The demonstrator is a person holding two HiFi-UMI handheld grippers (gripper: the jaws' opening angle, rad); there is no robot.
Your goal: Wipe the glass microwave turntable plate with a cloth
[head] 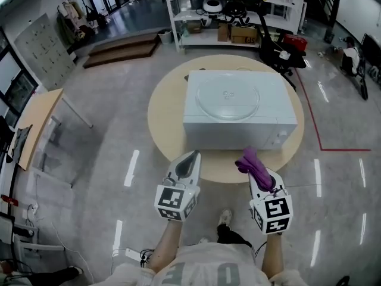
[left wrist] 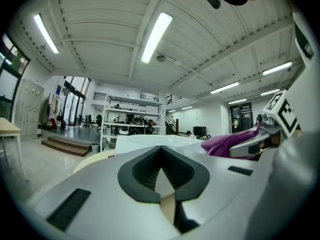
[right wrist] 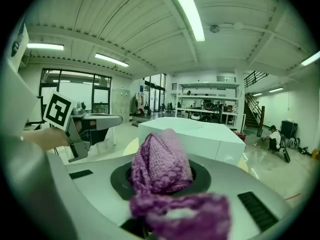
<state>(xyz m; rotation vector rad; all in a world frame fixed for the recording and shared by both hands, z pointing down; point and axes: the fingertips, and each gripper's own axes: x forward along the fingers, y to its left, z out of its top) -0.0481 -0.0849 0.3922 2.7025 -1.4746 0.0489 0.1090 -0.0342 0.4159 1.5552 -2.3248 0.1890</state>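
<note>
**Cloth clamped, plate well apart**

Gripped a purple knitted cloth (head: 255,163) in the right hand-held gripper (head: 258,170), lower right of centre in the head view. Had the jaws closed on the bunched fabric, with one fold standing up between them and a second wad spilling back over the housing at the bottom of the right gripper view.

Carried the left hand-held gripper (head: 192,155) just left of it, lower centre of the head view. Had its jaws narrow, pads all but meeting, with nothing held between them.

Pointed both tools toward a white microwave (head: 238,127) at frame centre. Hovered their tips over the near edge of a round beige worktop (head: 164,121), neither touching the box.

Found the glass turntable plate (head: 229,97) lying flat on the microwave's top, just above centre of the head view, well apart from both hand-held grippers and from the cloth. Caught the cloth at the right edge of the left gripper view as well.

Glimpsed a white shelf unit (head: 232,16) loaded with boxes and gear across the top of the head view, beyond the worktop, on a glossy grey floor (head: 107,130).
</note>
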